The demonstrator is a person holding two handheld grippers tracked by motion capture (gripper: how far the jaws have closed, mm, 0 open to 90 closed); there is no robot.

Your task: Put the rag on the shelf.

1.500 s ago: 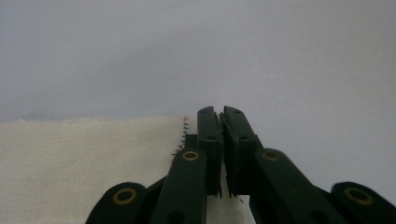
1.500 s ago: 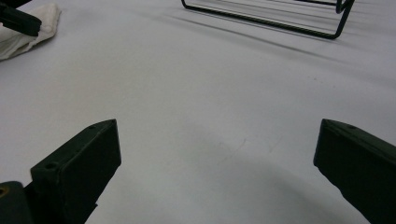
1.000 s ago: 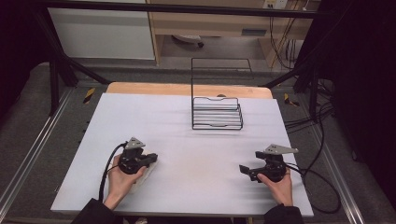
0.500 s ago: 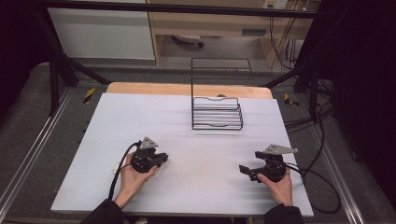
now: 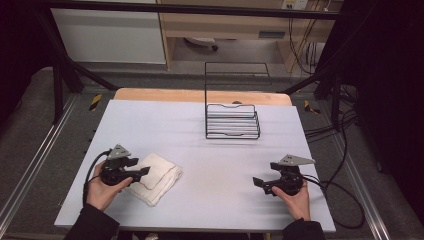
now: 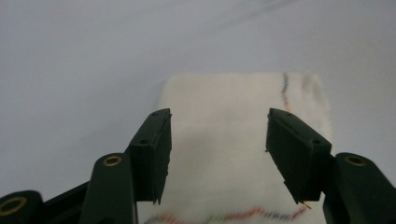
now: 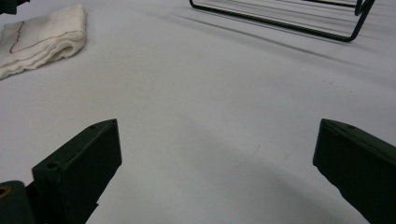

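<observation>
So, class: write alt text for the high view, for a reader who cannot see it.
A person's left gripper hangs open over a folded white cloth at the near left of a pale table, its jaws having just opened. The right gripper, also open, rests at the near right. A black wire rack stands at the far side.

Landmark: wire rack [image 5: 233, 121], standing on the worktop [image 5: 210, 160] at its far edge, slightly right of centre.
Folded cloth [image 5: 156, 177]: lies flat on the worktop, nearer the person than the wire rack and to its left, well apart from it.
Left hand-held gripper [image 5: 142, 171]: nearer and left of the wire rack, jaws over the cloth's left part.
Right hand-held gripper [image 5: 261, 183]: nearer and slightly right of the wire rack, well apart from it, jaws pointing toward the cloth.
</observation>
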